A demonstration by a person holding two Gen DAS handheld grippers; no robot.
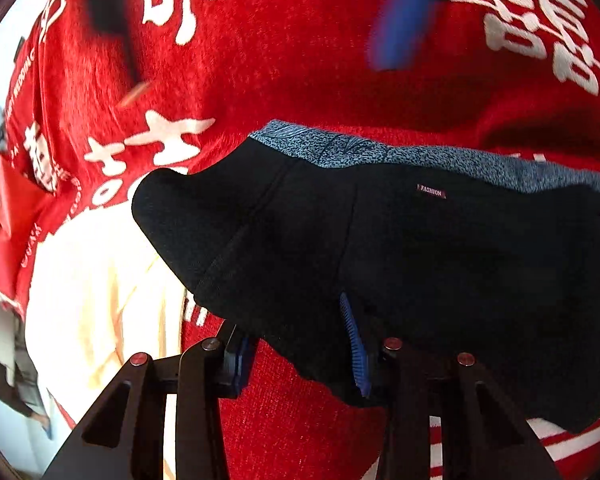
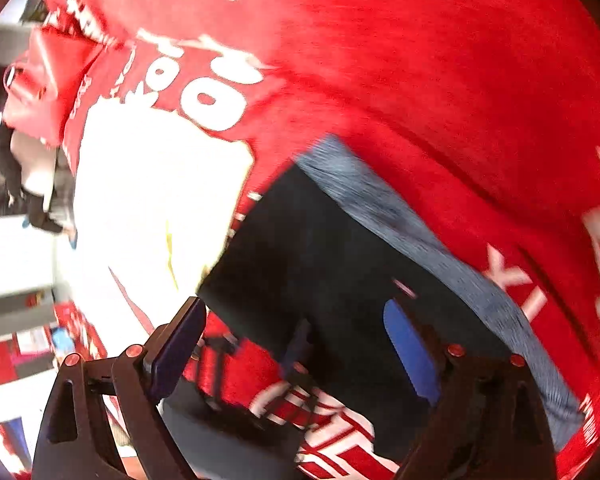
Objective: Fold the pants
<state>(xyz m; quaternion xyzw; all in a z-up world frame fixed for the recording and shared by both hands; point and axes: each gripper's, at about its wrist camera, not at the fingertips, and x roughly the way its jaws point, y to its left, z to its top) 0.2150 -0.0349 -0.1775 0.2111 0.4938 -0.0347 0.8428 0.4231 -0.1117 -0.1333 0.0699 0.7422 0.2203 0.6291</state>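
Both grippers, left gripper [image 1: 300, 356] and right gripper [image 2: 296, 344], are held wide open, nothing gripped, over the black pants [image 1: 420, 256], seemingly for a grab.

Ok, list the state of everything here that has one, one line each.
Black pants: partly folded, lying on the red cloth.
Left gripper: open, fabric between fingers.
Right gripper: open over the pants.
Cream garment: lying flat beside the pants.

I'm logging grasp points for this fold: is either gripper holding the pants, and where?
Neither: the left gripper and right gripper are open at the lower edge of the black pants, not clamped.
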